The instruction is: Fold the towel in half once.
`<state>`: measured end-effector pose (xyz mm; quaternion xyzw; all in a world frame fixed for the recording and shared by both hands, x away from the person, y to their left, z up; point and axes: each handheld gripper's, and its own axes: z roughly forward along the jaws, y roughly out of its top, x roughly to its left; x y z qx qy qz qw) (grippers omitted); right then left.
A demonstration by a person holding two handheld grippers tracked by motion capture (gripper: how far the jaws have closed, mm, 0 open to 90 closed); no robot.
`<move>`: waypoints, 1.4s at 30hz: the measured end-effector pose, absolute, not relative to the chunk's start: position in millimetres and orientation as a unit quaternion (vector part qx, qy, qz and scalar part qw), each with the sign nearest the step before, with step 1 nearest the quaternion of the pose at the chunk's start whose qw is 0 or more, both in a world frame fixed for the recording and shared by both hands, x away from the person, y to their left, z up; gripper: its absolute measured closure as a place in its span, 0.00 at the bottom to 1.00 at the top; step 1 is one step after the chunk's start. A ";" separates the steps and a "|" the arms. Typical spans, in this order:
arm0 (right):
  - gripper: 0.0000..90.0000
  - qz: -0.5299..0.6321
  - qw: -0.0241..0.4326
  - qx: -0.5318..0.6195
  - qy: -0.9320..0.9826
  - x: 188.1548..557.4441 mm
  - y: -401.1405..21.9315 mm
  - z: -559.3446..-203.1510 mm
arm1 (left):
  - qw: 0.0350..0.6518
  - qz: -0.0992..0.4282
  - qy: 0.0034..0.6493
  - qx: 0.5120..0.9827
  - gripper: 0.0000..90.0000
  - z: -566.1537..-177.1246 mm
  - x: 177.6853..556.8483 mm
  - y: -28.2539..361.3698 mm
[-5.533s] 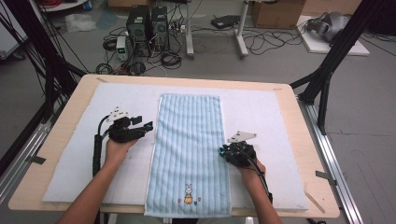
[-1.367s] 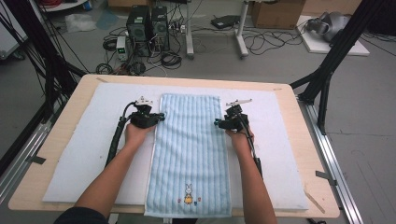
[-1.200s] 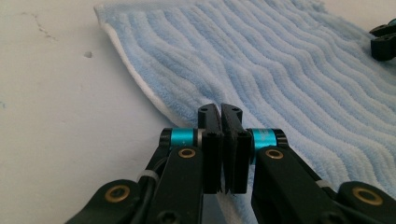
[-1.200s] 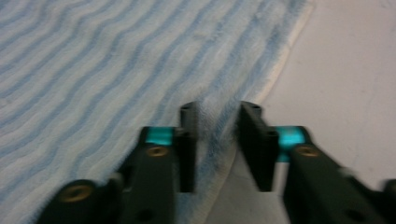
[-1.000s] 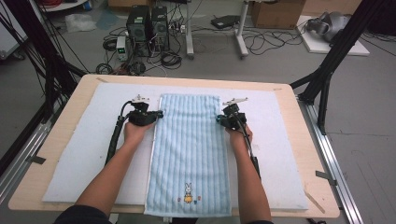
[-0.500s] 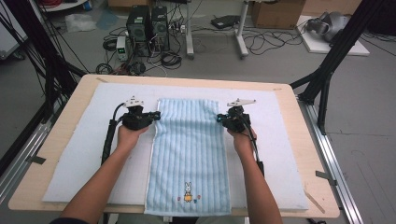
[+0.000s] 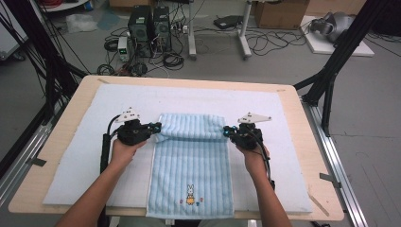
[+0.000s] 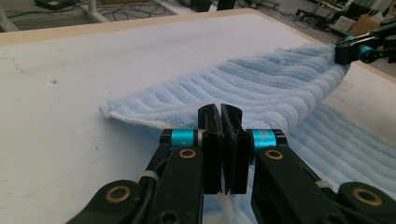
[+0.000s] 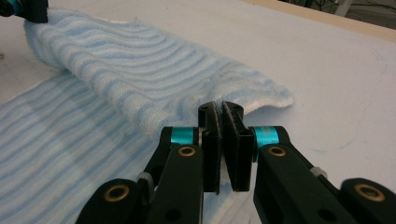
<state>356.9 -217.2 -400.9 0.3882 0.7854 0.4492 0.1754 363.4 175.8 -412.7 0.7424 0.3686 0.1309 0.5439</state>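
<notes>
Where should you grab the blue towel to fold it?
Probably by its two far corners, one gripper coming in from each side edge. The towel lies flat and long, so lifting both corners keeps the fold even. Both grippers, left and right, pinch there now.

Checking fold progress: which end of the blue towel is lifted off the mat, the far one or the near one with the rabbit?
The far end of the towel, pinched by both grippers; the rabbit end lies flat.

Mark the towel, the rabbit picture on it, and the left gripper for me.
towel (image 7: pixel 191 163): high view, flat striped middle.
rabbit picture (image 7: pixel 190 194): high view, near the towel's front edge.
left gripper (image 7: pixel 156 126): high view, fingers shut on the towel's far left corner.
</notes>
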 end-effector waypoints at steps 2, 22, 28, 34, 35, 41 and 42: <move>0.96 0.449 0.172 0.385 0.788 350.6 -217.9 -400.6 | 0.543 0.130 0.364 0.745 0.96 -412.7 357.5 175.5; 0.76 0.424 0.151 0.398 0.799 312.1 -221.5 -429.9 | 0.520 0.130 0.395 0.746 0.60 -437.1 321.6 183.5; 0.61 0.446 0.165 0.412 0.777 314.1 -227.9 -424.2 | 0.510 0.149 0.424 0.733 0.52 -434.6 343.8 188.2; 0.49 0.448 0.164 0.438 0.762 327.4 -232.9 -419.7 | 0.497 0.148 0.434 0.737 0.50 -432.6 367.8 180.3; 0.47 0.449 0.164 0.441 0.760 331.4 -233.5 -419.0 | 0.494 0.145 0.436 0.738 0.50 -432.7 371.4 178.9; 0.42 0.416 0.153 0.459 0.770 364.6 -226.4 -419.2 | 0.465 0.129 0.449 0.752 0.48 -442.3 387.3 168.2; 0.42 0.409 0.153 0.461 0.773 370.2 -223.7 -420.1 | 0.461 0.128 0.451 0.753 0.48 -444.5 388.7 166.2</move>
